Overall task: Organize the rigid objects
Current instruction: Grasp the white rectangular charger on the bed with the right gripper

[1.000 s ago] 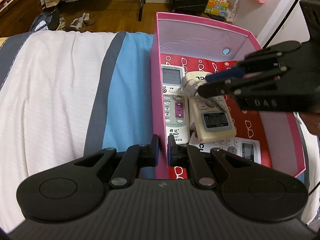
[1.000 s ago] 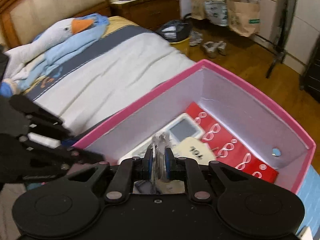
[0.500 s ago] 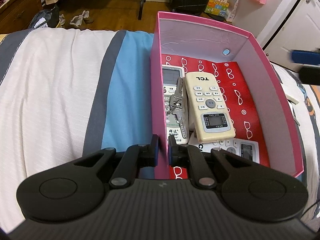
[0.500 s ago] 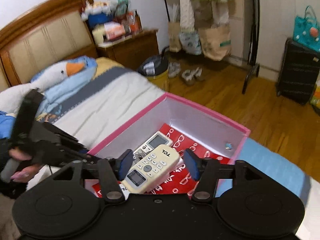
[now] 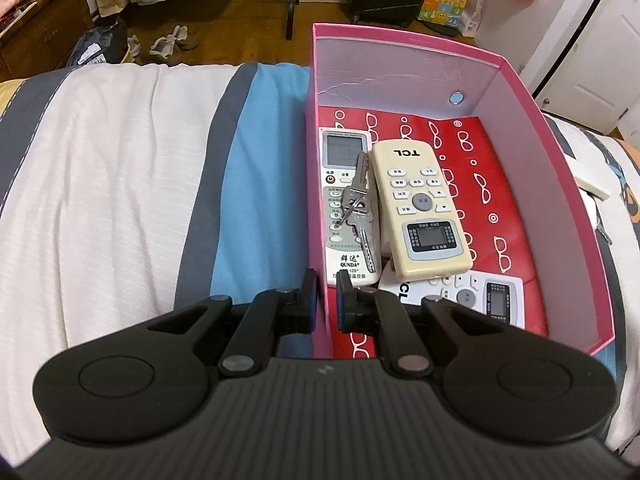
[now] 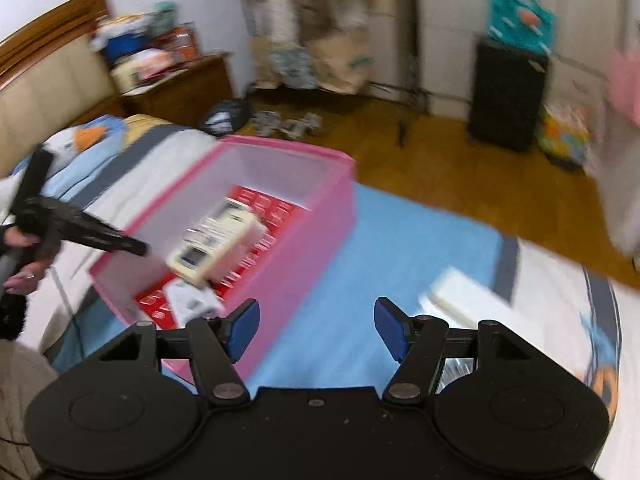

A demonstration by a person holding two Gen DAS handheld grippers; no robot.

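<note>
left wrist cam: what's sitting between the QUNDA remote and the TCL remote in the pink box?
A bunch of keys, lying on the QUNDA remote's right half, against the cream TCL remote. Shows clearly in the left wrist view; the right wrist view is too blurred.

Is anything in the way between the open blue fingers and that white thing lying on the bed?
Nothing visible. The right gripper is open and empty, and only bare blue bedsheet lies between it and the white object, which is too blurred to identify. The pink box sits off to the left.
</note>
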